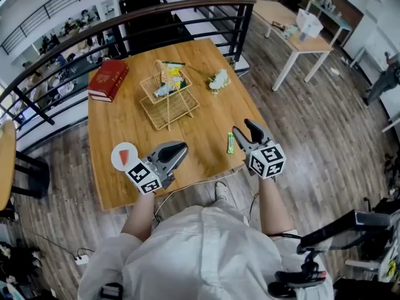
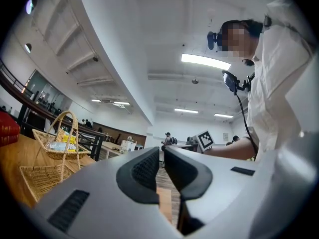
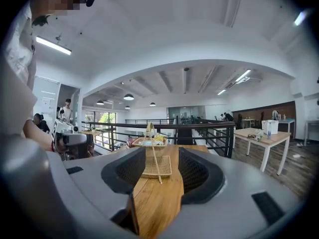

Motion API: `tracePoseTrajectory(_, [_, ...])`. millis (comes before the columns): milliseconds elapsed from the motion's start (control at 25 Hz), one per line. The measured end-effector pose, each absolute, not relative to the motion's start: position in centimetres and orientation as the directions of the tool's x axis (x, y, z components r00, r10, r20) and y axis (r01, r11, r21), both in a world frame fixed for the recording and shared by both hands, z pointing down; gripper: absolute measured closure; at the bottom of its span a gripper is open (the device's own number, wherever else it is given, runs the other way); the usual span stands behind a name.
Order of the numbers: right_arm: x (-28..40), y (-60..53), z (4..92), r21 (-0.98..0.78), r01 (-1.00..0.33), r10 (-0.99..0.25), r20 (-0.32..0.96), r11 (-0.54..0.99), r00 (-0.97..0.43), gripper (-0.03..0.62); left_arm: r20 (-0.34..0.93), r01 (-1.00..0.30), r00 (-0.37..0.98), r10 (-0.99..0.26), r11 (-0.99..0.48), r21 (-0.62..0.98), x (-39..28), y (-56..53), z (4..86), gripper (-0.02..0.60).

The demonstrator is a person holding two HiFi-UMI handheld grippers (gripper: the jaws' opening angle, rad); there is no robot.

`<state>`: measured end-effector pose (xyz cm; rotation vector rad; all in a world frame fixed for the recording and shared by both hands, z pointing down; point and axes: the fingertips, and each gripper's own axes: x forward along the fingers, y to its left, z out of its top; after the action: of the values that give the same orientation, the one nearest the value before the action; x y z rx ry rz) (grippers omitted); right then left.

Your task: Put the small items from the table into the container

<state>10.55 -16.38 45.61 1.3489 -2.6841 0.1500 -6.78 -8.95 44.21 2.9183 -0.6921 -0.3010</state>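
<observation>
Both forearms reach forward over the near edge of the light wooden desk (image 1: 119, 127), left hand-held gripper (image 1: 178, 150) with jaws closed on nothing, right hand-held gripper (image 1: 244, 127) open and empty, small green packet (image 1: 230, 144) just beside it, two-tier wicker basket (image 1: 169, 108) mid-desk.

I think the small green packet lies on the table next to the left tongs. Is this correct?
Not quite: the head view shows the green packet lying on the table next to the right tongs instead.
</observation>
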Motion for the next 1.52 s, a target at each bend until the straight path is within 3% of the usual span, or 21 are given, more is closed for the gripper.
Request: tracePoseTrajectory(1520, [10.4,-5.4,47.7,-0.048,-0.797,-0.784,0.150,0.603,-0.602,0.405,-0.132,-0.461,0.868,-0.479,-0.875,0.144,-7.0,-2.8,45.3,0.566])
